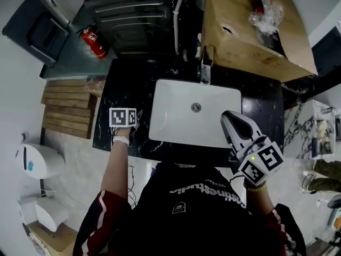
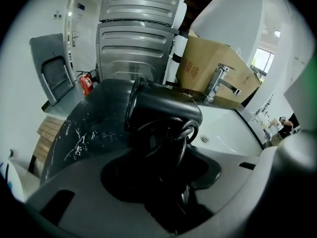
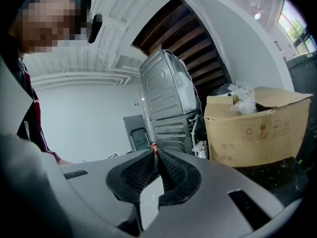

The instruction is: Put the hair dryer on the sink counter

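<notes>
The black hair dryer (image 2: 163, 110), its cord coiled round the handle, lies between the jaws of my left gripper (image 2: 166, 157), which close on its handle end. Its barrel points out over the black marble sink counter (image 2: 84, 128). In the head view my left gripper (image 1: 130, 120) is low over the counter (image 1: 120, 89), just left of the white sink (image 1: 176, 97); the dryer itself is hidden there. My right gripper (image 1: 234, 122) hangs over the sink's right edge, tilted upward, jaws shut with nothing between them (image 3: 155, 155).
A chrome faucet (image 1: 206, 63) stands behind the basin. An open cardboard box (image 1: 240, 36) with plastic wrap sits at the back right of the counter. Behind the counter are a stacked grey appliance (image 1: 136, 9) and a red fire extinguisher (image 1: 95, 40). Wooden slats (image 1: 66, 108) lie to the left.
</notes>
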Action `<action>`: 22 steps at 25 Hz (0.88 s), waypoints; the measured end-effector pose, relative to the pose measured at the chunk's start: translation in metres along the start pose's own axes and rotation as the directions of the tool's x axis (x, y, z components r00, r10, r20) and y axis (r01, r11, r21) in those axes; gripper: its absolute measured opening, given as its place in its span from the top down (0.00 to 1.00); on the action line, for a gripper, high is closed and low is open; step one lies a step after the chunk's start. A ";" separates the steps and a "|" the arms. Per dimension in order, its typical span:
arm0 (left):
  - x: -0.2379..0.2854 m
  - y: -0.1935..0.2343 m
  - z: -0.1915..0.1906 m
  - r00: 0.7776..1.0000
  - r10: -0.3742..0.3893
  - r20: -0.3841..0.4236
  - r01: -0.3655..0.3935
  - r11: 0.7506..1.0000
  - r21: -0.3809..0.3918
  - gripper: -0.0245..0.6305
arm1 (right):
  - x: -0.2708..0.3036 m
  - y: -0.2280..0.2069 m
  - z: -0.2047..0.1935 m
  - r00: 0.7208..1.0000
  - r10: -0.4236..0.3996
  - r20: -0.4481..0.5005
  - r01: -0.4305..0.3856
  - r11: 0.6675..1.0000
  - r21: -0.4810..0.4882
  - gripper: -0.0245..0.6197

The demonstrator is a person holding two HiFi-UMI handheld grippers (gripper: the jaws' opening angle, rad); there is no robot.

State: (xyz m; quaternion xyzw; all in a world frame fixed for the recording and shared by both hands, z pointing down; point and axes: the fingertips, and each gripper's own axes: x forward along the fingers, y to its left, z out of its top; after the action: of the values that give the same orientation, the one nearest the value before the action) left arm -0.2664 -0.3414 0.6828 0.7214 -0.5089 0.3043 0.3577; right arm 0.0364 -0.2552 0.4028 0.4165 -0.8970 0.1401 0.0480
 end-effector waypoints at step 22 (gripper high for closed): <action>-0.137 -0.063 0.088 0.890 -0.071 0.451 -0.031 0.976 0.214 0.73 | -0.009 -0.005 0.014 0.999 0.018 0.050 -0.018 1.000 -0.013 0.90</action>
State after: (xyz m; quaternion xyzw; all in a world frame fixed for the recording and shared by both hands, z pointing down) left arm -0.2408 -0.3290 0.5108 0.8123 -0.5352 0.1762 0.1508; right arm 0.0463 -0.2560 0.3883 0.4115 -0.9025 0.1243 0.0267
